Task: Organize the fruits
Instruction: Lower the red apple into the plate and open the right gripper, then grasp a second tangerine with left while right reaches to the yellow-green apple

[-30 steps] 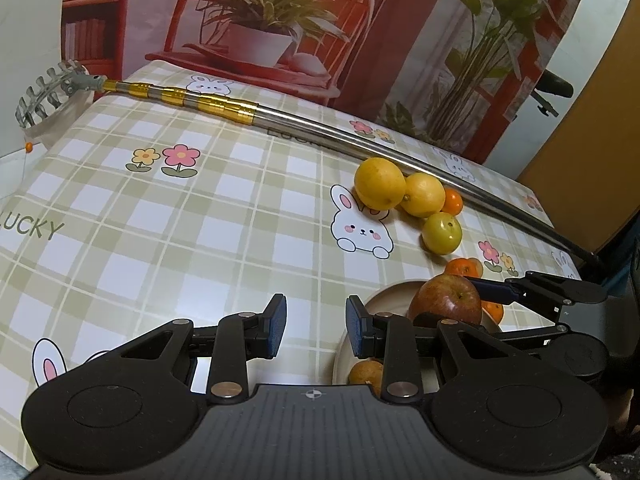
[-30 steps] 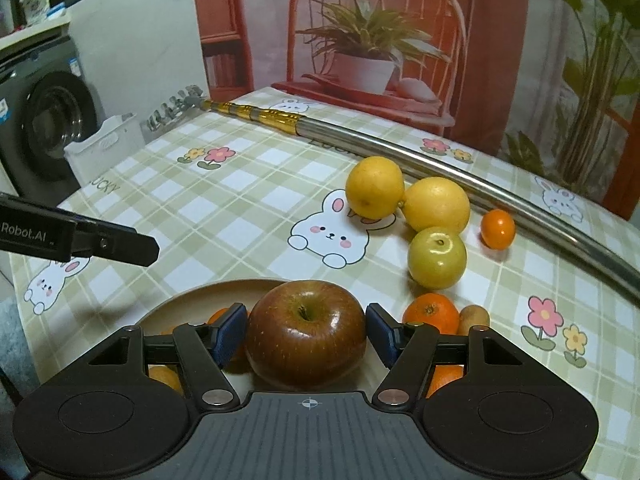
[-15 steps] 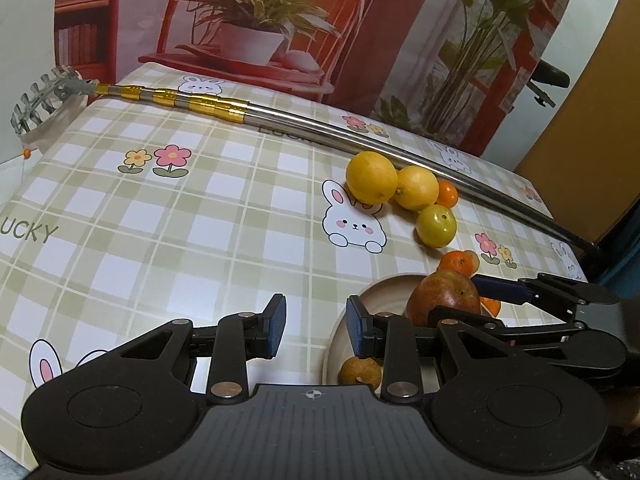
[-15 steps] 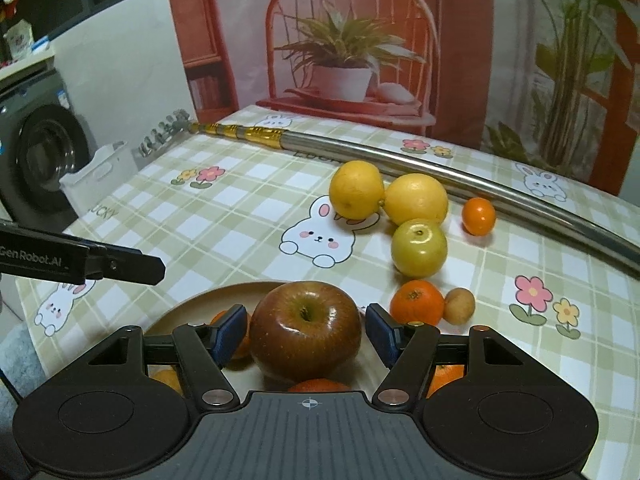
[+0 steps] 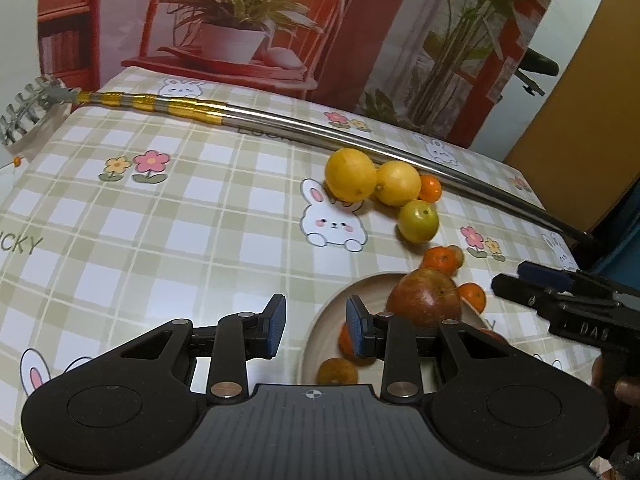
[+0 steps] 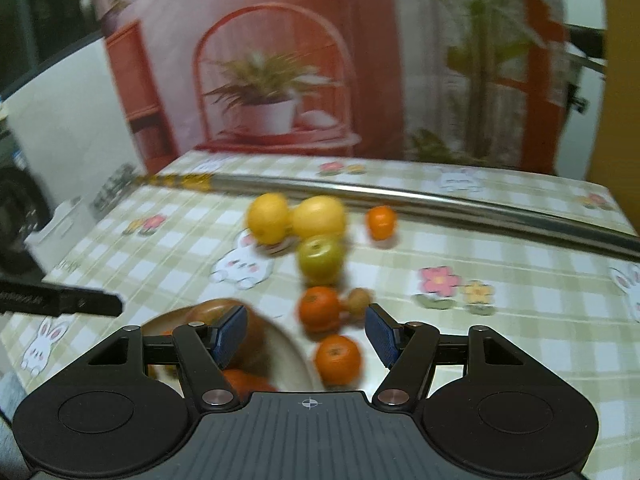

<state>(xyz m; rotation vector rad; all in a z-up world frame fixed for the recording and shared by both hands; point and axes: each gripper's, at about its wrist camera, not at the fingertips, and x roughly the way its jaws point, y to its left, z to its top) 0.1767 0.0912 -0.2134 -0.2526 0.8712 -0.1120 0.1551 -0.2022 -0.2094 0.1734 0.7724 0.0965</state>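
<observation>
Red apple [image 5: 426,297] sat in the beige plate [image 5: 320,332]; right gripper [image 6: 306,334] was spread wide over a tangerine [image 6: 337,358], left gripper [image 5: 316,330] parted, empty

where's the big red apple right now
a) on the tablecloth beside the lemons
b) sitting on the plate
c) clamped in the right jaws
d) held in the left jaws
b: the red apple rests on the plate, while the right gripper has its jaws open and off to the side of it, over a small orange on the tablecloth.
</observation>
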